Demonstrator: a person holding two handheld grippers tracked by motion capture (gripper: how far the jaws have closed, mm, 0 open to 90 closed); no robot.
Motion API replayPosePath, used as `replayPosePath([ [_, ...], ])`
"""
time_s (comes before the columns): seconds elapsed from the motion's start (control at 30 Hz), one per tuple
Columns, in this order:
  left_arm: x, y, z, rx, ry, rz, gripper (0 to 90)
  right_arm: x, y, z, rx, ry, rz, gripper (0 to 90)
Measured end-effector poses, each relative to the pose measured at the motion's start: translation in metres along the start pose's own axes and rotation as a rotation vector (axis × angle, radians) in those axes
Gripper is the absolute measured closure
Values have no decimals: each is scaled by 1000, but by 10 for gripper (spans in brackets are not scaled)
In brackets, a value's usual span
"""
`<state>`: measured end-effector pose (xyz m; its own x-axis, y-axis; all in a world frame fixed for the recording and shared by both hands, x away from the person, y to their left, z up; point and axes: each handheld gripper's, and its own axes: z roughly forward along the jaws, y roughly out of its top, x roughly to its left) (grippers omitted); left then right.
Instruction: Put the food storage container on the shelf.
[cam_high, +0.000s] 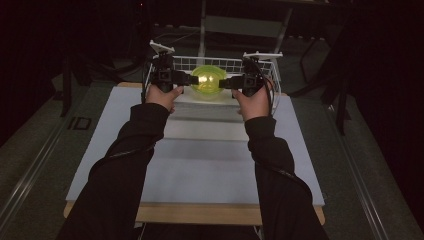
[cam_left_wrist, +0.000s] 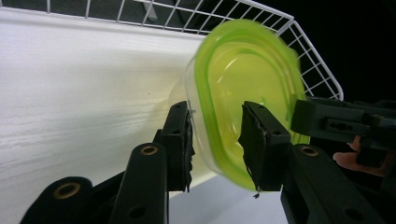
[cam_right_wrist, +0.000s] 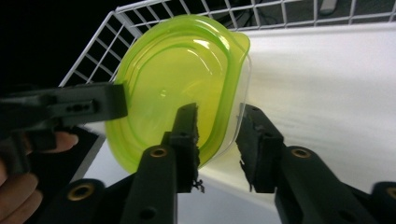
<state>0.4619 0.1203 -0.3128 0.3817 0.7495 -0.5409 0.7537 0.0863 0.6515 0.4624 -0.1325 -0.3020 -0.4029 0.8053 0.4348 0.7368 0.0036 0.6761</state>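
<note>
- Two dark sleeves are seen coming in from the near edge over the white tabletop (cam_high: 200, 170).
- Left gripper (cam_high: 192, 78) is held by the left hand (cam_high: 163, 95), right gripper (cam_high: 225, 82) by the right hand (cam_high: 254, 102), both pointed inward at the far end of the tabletop.
- A clear container with a yellow-green lid (cam_high: 208, 82) is seen between them, tipped on edge, lid toward the person.
- Left gripper's fingers (cam_left_wrist: 180, 140): spread, rim of the container set between them, no press seen on the rim.
- Right gripper's fingers (cam_right_wrist: 187, 140): spread likewise, astride the opposite rim, gaps seen beside the pads.
- Container is placed at the front of the white wire basket (cam_high: 225, 64), at the far edge of the tabletop.
</note>
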Motion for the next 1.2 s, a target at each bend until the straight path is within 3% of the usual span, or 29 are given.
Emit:
replayPosePath([
  [0.1,0,0,1,0,-5,-1,630,-2,1,2,-4,2,3,656],
  [0.17,1,0,4,-5,-2,16,560,-5,1,2,-11,3,13,574],
  [0.27,-2,0,-1,-52,13,31,489,-7,2,0,-33,10,-28,477],
  [0.4,-5,-5,-13,-111,-1,71,375,-5,1,-10,-60,-2,-80,456],
  [0.43,-4,-8,-17,-118,-25,82,371,-4,0,-13,-69,0,-89,456],
  [0.5,-4,-8,-17,-118,-25,82,360,-2,-2,-16,-81,-10,-105,456],
  [0.53,-1,-16,-27,-144,-111,131,360,-2,-2,-16,-81,-10,-105,457],
  [0.57,-1,-21,-31,-161,-111,138,262,3,-7,-22,-89,-13,-136,472],
  [0.63,1,-31,-38,-179,-120,157,257,6,-15,-27,-102,-19,-152,569],
  [0.7,4,-46,-42,-211,-137,185,174,10,-24,-31,-122,-38,-191,728],
  [0.8,11,-75,-44,-256,-124,251,131,12,-40,-23,-80,-38,-195,875],
  [0.87,18,-91,-43,-279,-174,249,19,13,-47,-15,-55,-16,-183,898],
  [0.93,27,-109,-38,-287,-222,222,19,14,-52,-6,-42,-12,-182,898],
  [0.97,30,-117,-36,-280,-224,232,19,15,-54,-2,-41,-2,-180,898],
  [1.07,33,-143,-30,-321,-170,291,19,19,-55,9,-29,11,-183,895],
  [1.2,34,-166,-27,-341,-157,348,19,21,-49,18,-34,-5,-181,885],
])
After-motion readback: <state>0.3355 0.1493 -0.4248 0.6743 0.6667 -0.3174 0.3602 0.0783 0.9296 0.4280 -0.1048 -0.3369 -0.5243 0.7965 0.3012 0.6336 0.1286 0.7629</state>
